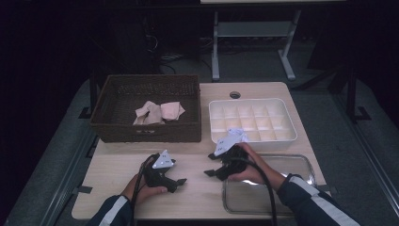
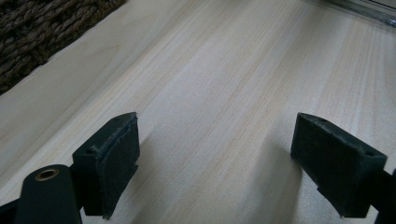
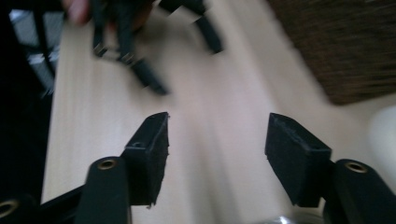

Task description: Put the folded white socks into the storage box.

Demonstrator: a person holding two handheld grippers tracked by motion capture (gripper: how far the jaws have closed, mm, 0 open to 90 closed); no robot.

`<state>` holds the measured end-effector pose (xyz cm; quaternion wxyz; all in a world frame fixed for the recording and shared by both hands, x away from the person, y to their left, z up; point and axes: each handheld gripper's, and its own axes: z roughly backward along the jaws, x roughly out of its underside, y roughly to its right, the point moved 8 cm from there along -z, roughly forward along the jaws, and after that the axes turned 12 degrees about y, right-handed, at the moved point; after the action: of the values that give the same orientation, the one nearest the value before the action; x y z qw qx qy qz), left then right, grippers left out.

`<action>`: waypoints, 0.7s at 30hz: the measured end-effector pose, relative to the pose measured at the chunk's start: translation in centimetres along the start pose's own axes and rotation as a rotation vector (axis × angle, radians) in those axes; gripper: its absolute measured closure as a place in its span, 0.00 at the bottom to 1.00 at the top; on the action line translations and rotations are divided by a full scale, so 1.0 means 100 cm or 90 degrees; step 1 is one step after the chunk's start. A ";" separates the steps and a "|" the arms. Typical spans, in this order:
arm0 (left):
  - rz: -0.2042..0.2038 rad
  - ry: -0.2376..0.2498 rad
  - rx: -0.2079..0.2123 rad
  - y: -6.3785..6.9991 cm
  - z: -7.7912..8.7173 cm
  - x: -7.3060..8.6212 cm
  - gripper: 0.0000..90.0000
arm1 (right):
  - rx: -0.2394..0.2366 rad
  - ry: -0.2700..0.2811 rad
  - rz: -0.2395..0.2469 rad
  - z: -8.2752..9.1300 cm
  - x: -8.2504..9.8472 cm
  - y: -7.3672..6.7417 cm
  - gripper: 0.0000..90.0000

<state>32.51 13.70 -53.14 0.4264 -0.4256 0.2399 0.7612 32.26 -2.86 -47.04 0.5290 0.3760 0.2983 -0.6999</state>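
Pale wood bench (image 1: 197,188) in a dark room; basket (image 1: 117,129), tray (image 1: 291,134) behind; left hand-held gripper (image 1: 181,181) and right hand-held gripper (image 1: 210,172) gape empty, facing each other.

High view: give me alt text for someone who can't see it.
A person holds the left gripper and the right gripper low over a pale wooden table, jaws facing each other, nothing between them. Behind sit a brown wicker basket holding beige cloths, a white divided tray, and a clear glass dish under the right hand.
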 end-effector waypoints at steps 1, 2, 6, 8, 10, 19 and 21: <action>0.000 0.000 0.000 0.000 0.000 0.000 0.16 | -0.007 -0.015 0.032 -0.012 0.007 -0.008 0.36; 0.000 0.000 0.000 0.000 0.000 0.000 0.16 | -0.012 -0.020 0.036 -0.018 0.010 -0.012 0.34; -0.001 0.000 0.002 0.000 0.000 0.000 0.16 | -0.023 -0.033 0.028 -0.031 0.018 -0.019 0.31; 0.001 0.002 0.004 0.000 0.000 0.000 0.16 | -0.024 -0.050 0.034 -0.037 0.024 -0.021 0.31; -0.002 0.000 0.005 0.000 0.000 0.000 0.16 | -0.028 -0.064 0.039 -0.041 0.027 -0.024 0.29; 0.025 -0.004 -0.045 -0.009 0.002 0.001 0.14 | -0.054 -0.079 0.052 -0.053 0.033 -0.035 0.28; 0.025 -0.006 -0.046 -0.009 0.002 0.002 0.14 | -0.056 -0.070 0.053 -0.053 0.032 -0.035 0.28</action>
<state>33.16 14.44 -53.16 0.3971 -0.4326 0.2187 0.7793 29.46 0.77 -52.57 0.5890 0.3257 0.2834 -0.6831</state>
